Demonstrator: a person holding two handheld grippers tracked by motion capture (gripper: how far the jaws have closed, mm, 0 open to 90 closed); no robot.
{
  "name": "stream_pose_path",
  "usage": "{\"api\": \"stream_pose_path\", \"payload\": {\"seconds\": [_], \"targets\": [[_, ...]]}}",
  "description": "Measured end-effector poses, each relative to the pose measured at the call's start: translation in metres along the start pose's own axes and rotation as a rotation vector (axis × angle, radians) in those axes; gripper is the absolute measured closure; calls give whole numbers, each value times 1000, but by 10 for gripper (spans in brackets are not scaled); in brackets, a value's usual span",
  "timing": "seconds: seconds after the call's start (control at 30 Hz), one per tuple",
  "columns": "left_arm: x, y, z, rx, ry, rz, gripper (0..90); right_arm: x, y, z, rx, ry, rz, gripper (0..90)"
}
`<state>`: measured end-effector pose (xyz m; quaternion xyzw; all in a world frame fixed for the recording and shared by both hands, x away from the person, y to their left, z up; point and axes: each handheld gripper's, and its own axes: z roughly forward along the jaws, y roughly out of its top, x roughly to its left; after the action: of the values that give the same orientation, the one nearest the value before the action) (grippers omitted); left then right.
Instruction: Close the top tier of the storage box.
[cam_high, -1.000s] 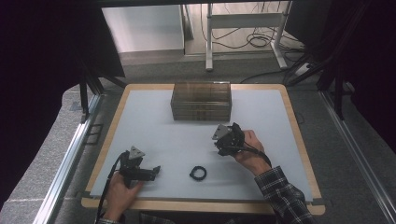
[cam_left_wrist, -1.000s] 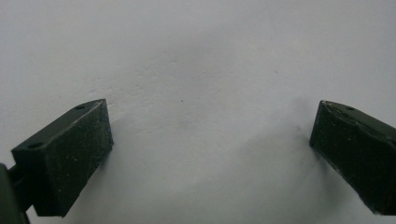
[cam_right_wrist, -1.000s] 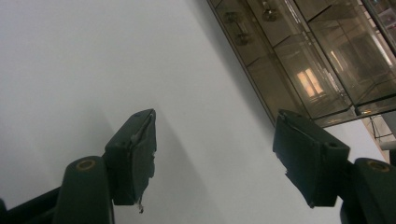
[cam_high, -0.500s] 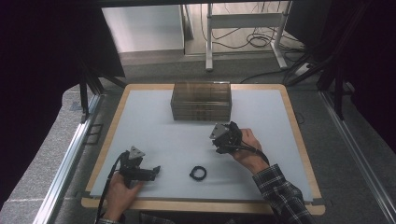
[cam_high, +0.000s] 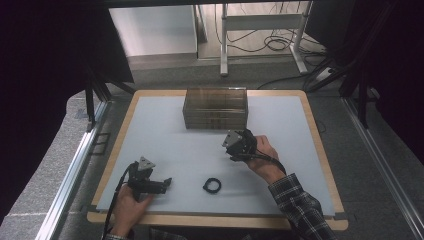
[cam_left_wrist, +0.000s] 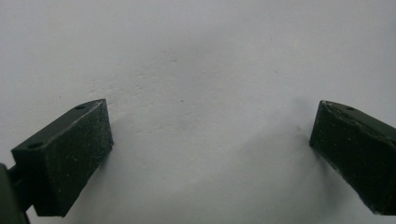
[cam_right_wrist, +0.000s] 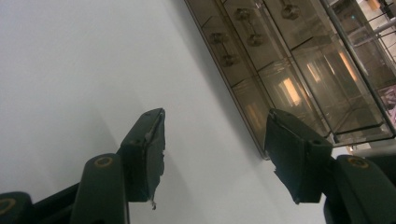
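From the high view, the left claw rests low on the white counter, the right claw sits just before the smoky drawer box, and a black ring lies between them. In the left gripper view, the jaws gape wide over bare counter. In the right gripper view, the jaws have just been closing, nothing between them, beside the box's drawers.

No readable text, label, brand or number appears on anything in these views.
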<state>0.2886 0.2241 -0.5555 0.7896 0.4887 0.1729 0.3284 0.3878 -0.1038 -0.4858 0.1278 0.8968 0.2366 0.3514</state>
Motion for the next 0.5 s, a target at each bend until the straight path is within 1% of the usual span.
{"api": "stream_pose_path", "payload": {"seconds": [0.07, 0.33, 0.5], "targets": [[0, 0, 0, 0, 0, 0, 0, 0, 1, 1, -1, -5, 0, 388], [0, 0, 0, 0, 0, 0, 0, 2, 7, 5, 11, -30, -43, 392], [0, 0, 0, 0, 0, 0, 0, 2, 10, 7, 13, -41, -59, 398]]}}
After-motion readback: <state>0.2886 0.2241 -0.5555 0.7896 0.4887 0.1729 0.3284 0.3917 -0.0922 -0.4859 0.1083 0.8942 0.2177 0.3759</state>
